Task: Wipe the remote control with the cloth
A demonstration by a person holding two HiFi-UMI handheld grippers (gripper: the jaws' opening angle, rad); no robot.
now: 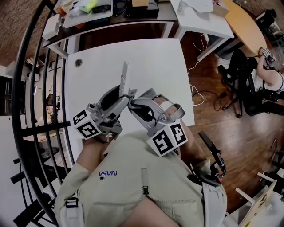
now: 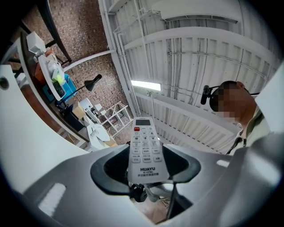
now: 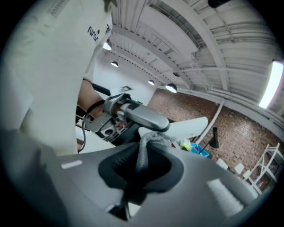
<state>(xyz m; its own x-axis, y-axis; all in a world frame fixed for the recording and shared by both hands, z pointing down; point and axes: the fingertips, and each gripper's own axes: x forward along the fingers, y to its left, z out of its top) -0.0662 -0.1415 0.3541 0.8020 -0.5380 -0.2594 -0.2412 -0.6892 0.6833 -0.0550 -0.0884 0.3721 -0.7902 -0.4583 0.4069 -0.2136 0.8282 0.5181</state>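
Observation:
A white remote control (image 1: 124, 77) stands on end over the white table (image 1: 155, 57), its lower end clamped in my left gripper (image 1: 125, 95). In the left gripper view the remote (image 2: 144, 150) faces the camera with its buttons, both pads pressing its sides at my left gripper (image 2: 145, 170). My right gripper (image 1: 133, 103) sits close beside the left, tips nearly meeting. In the right gripper view a bunched grey cloth (image 3: 148, 146) is pinched in my right gripper (image 3: 142, 166), just in front of the left gripper's jaw (image 3: 142, 116). The cloth is hidden in the head view.
A dark desk with clutter (image 1: 88, 9) and a white desk (image 1: 199, 13) stand beyond the table. A black railing (image 1: 40, 111) runs along the left. A seated person (image 1: 266, 75) is at the far right, on the wooden floor (image 1: 222, 124).

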